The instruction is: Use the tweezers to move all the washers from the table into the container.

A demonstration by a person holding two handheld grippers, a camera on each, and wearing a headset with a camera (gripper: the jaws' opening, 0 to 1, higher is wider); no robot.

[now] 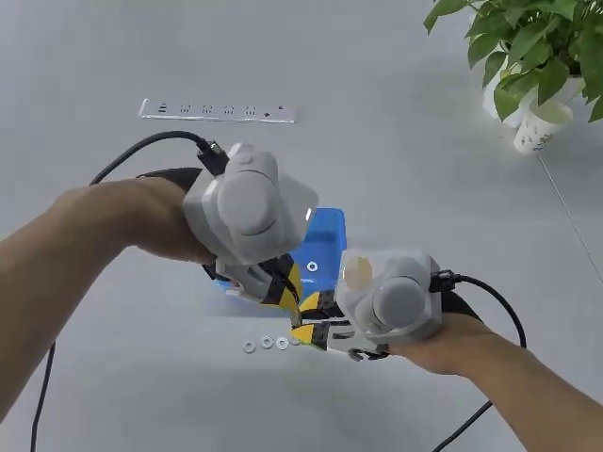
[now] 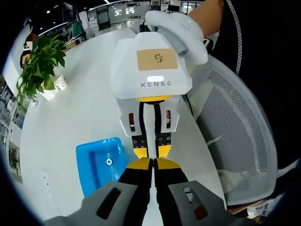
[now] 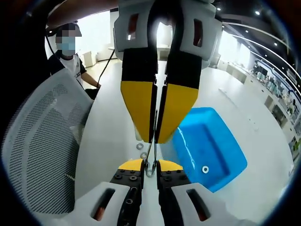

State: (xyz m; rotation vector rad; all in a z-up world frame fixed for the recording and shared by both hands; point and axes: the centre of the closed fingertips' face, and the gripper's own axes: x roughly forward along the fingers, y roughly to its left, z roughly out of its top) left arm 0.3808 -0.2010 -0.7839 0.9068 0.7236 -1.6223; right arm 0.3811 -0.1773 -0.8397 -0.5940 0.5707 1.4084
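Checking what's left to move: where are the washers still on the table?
In the head view, the washers lie in a short row on the white table, just below the blue container and immediately left of the right hand-held gripper.

A pale grey worktop [image 1: 424, 141] carries a potted plant [image 1: 528, 56] and a white power strip [image 1: 217, 111]; a white mesh chair [image 2: 235, 127] stands beside it under ceiling lights [image 3: 256, 12]
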